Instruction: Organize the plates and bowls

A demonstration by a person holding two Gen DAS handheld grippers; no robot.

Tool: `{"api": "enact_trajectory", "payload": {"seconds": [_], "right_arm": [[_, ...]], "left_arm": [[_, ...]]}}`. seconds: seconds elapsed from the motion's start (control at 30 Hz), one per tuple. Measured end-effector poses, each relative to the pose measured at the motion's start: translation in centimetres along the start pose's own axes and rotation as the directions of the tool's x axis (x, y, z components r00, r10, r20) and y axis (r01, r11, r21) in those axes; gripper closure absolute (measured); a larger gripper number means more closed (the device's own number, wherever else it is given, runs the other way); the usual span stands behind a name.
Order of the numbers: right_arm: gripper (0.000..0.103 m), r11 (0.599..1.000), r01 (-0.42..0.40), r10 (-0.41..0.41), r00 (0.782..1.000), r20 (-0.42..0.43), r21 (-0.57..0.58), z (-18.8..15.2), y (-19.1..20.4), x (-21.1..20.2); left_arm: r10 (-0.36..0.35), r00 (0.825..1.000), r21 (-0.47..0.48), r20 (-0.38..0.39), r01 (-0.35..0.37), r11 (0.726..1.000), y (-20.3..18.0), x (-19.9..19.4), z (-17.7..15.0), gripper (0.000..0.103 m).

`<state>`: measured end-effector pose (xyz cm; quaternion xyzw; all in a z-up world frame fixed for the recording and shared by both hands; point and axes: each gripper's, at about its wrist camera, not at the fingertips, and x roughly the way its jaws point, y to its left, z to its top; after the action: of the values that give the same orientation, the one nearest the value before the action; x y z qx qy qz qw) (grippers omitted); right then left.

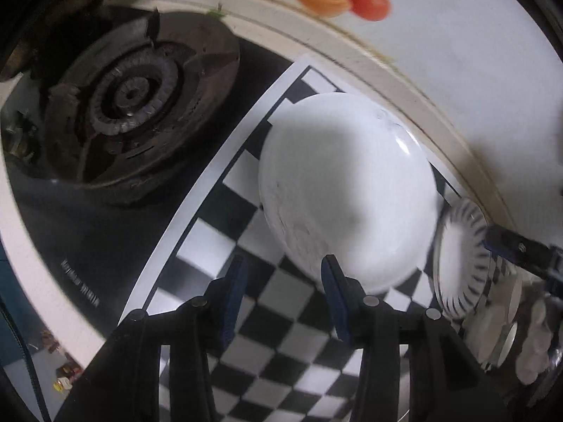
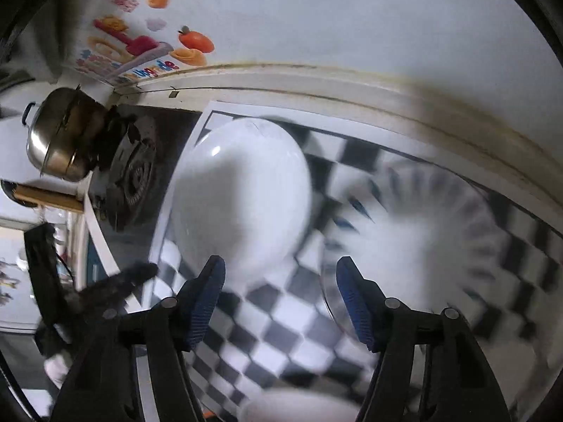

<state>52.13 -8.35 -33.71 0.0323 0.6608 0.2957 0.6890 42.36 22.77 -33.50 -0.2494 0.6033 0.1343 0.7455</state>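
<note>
A plain white plate (image 1: 346, 190) lies on a black-and-white checkered mat (image 1: 253, 362). My left gripper (image 1: 283, 274) is open and empty, its right fingertip at the plate's near edge. To the right is a dish with dark radial stripes on its rim (image 1: 461, 260). In the right wrist view the white plate (image 2: 242, 197) is to the left and the striped dish (image 2: 422, 246) is blurred to the right. My right gripper (image 2: 281, 281) is open and empty above the mat (image 2: 281, 323), its right finger near the striped dish's rim.
A gas burner (image 1: 133, 105) sits left of the mat. A steel pot (image 2: 59, 137) stands beyond it. A white wall (image 2: 352, 17) with fruit stickers runs behind. More white and clear dishes (image 1: 520, 330) lie at the right. A white rim (image 2: 299, 404) shows at the bottom.
</note>
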Motion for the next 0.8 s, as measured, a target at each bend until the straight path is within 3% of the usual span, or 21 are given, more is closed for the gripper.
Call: {"api": "enact_trajectory", "payload": {"seconds": [0.1, 0.17, 0.27, 0.37, 0.5, 0.63, 0.8], "right_arm": [[0.038, 1.0, 0.011, -0.011, 1.0, -0.023, -0.009, 3.2, -0.1, 3.1], [0.045, 0.999, 0.007, -0.008, 1.0, -0.019, -0.048, 5.1, 0.0, 4.8], [0.056, 0.994, 0.013, -0.016, 0.999, -0.031, -0.104, 7.1, -0.2, 7.0], [0.058, 0.993, 0.025, -0.033, 0.997, -0.067, -0.119, 8.4, -0.7, 8.9], [0.066, 0.994, -0.005, -0.008, 0.992, -0.127, -0.108, 9.1, -1.1, 10.9], [0.083, 0.993, -0.029, 0.011, 0.988, -0.153, -0.111, 8.7, -1.2, 11.8], [0.085, 0.995, -0.028, 0.013, 0.989, -0.147, -0.099, 8.0, -1.5, 12.4]], "left_arm": [[-0.009, 0.999, -0.014, -0.035, 0.009, 1.0, 0.7, 2.0, 1.5, 0.062], [-0.013, 0.998, -0.022, -0.053, 0.011, 1.0, 1.0, 3.1, 2.2, 0.062], [-0.008, 0.997, -0.012, -0.078, 0.007, 1.0, 1.0, 4.7, 2.9, 0.062], [-0.002, 0.995, 0.012, -0.099, 0.003, 1.0, 0.8, 6.0, 3.2, 0.062], [-0.021, 0.995, 0.009, -0.1, 0.022, 1.0, 0.9, 6.7, 3.5, 0.064], [-0.044, 0.994, 0.007, -0.103, 0.045, 0.999, 1.0, 6.9, 3.6, 0.075], [-0.075, 0.995, -0.009, -0.069, 0.075, 0.997, 1.9, 6.6, 2.9, 0.075]]}}
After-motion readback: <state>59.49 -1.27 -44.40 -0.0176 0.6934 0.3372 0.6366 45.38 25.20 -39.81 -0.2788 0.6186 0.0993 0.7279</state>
